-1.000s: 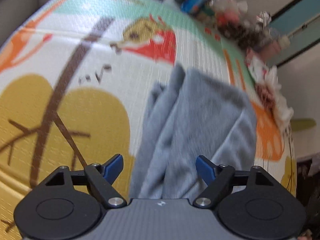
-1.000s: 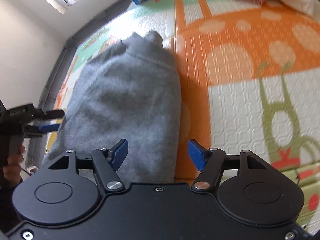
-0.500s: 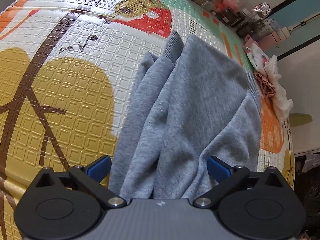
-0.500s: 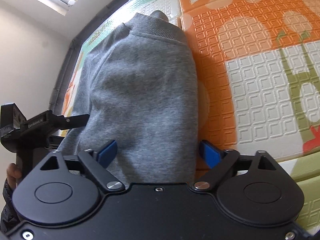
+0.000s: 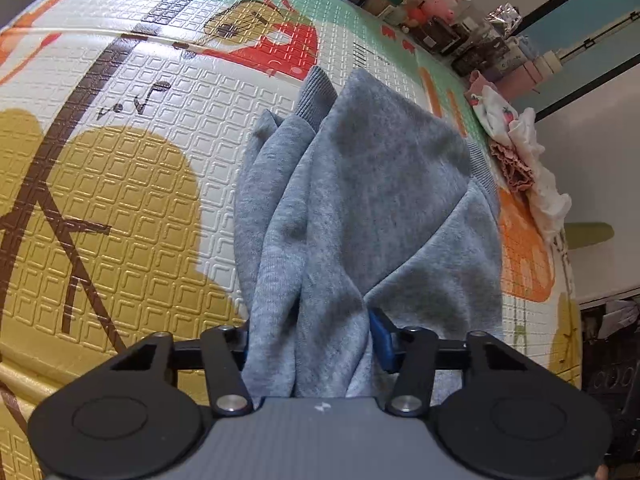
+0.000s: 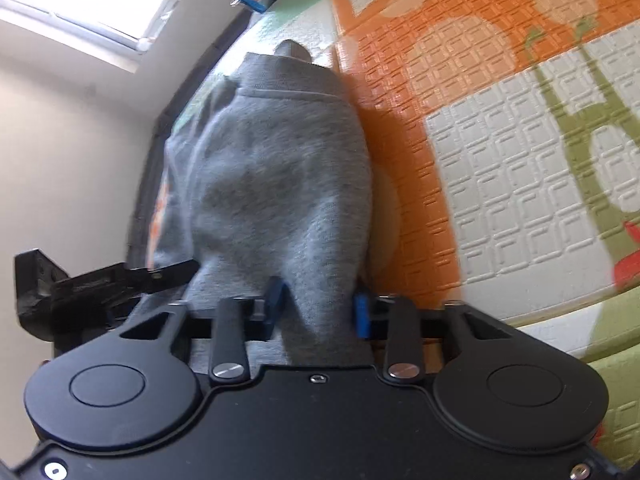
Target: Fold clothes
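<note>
You are holding the soft grey fleece sweatshirt (image 5: 372,208) at its near edge with both tools: the left hand-held gripper (image 5: 310,336) and the right hand-held gripper (image 6: 318,312) are each pinching a bunch of the fabric, while the rest is lying on the colourful embossed foam play mat (image 5: 120,184). Be keeping both pinches firm and level and moving the two together, so the edge is staying straight and the cloth is not twisting.

A patterned foam play mat (image 5: 120,200) carries the grey sweatshirt (image 5: 360,208) and other clothes (image 5: 520,152).
</note>
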{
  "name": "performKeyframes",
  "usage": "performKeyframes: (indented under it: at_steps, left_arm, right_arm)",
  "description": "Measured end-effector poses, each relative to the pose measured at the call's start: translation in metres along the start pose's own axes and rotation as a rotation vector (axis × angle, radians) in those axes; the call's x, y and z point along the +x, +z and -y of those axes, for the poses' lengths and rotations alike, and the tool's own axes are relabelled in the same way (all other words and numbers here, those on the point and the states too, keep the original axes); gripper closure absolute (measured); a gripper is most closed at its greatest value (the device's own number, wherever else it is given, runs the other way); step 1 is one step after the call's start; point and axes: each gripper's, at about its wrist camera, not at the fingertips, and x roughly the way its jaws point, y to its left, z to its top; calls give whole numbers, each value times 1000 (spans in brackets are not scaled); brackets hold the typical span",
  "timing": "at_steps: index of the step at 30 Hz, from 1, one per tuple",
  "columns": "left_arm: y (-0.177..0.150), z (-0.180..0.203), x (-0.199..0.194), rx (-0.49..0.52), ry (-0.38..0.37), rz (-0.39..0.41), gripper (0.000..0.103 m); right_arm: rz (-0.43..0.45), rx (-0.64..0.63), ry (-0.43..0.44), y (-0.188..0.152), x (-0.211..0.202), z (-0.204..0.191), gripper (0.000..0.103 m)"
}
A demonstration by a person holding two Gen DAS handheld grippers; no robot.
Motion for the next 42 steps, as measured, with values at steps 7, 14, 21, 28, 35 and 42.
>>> performKeyframes:
  at_steps: [7,14,21,28,35,42]
  left_arm:
    - [0,10,-11,39,33,24,63]
    - [-2,2,-29,10,45,66,70]
    - [-9,-18,-60,-55,73,140,72]
    - [-23,-56,-95,-175,97,226,73]
    - [-45,-85,-115,-288,114,271,73]
    - [-60,-102,-99,-342,155,229,57]
  right_arm:
    - [0,-26,13,2,-1,-7,83]
    - [-2,-95,29,12,2,-26,84]
    - [-32,-184,51,22,20,-60,84]
    - [-80,-301,83,27,48,-108,84]
    - [-150,-403,90,19,80,-150,84]
    - [-217,-461,14,6,98,-147,84]
